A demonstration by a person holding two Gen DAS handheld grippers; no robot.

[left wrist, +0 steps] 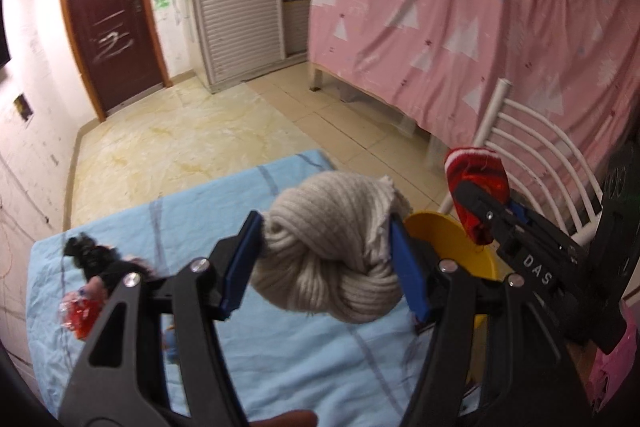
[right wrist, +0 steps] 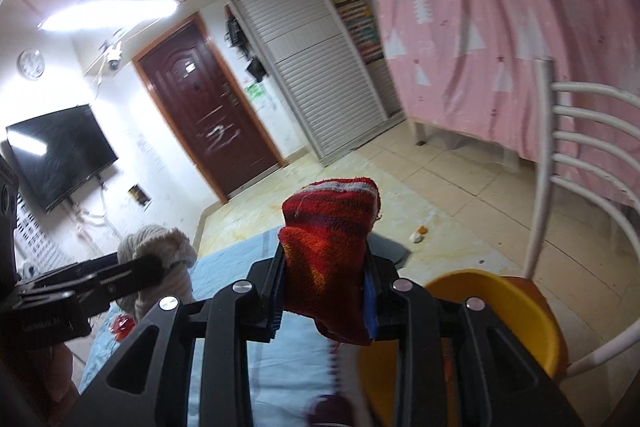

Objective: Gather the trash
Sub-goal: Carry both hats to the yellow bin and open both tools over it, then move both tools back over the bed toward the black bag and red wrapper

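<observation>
**Holding a knot of cloth in each tool above the bench**

Gripping from both sides, the left tool has its blue pads pressed into a beige knot, held above the blue sheet on the bench. Near the bench's left edge lie a black scrap and a red wrapper. At the right edge sits a yellow bowl; above it the right tool carries a red sock. A white chair stands beyond, before a pink curtain.

From the right wrist, the right tool is clamped on the red sock, raised just left of the bowl. At left, the other tool holds the knot over the sheet. The chair rises behind the bowl.
</observation>
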